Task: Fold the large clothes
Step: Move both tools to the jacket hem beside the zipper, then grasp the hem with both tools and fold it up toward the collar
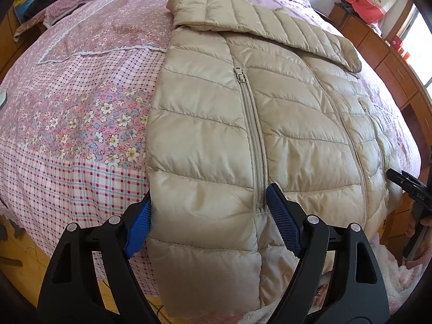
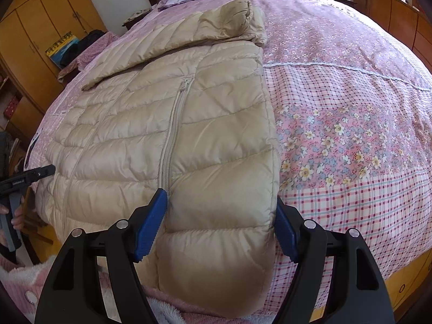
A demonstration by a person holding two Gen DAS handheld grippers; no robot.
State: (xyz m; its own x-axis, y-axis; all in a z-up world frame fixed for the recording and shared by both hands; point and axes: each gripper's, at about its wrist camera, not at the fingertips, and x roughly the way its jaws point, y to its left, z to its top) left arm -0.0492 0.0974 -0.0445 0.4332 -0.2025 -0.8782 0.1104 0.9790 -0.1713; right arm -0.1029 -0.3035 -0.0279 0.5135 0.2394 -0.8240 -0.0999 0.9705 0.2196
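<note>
Step in hand: the person is judged to be setting up a fold of the jacket [image 1: 243, 124], hem end first; a sleeve [image 1: 259, 21] already lies across its chest.
Jacket: a beige quilted puffer, zipped up, front side up on the bed [image 1: 70, 113], collar end far from the cameras, hem hanging over the near edge.
Left tongs [image 1: 209, 226]: spread wide, straddling the hem corner. One blue pad [image 1: 283, 224] sits just beside the zipper [image 1: 252, 135], the other against the jacket's outer side edge. The fabric lies between the pads but is not yet pinched.
Right tongs [image 2: 218, 224]: also spread wide, straddling the opposite hem corner, one pad [image 2: 151, 224] near the zipper and the other at the side edge. Nothing is clamped here either.
Next move: it would call for both tongs to close on the hem, through both layers of the puffy fabric, then lift evenly and carry the hem toward the collar. The slick filling may slip from the pads if the bite is shallow.
Containers: none hold anything tied to the task. Wooden wardrobes [image 2: 40, 27] stand shut at the side of the room, contents hidden. A dresser [image 1: 378, 54] by the window carries red items too small to name.
</note>
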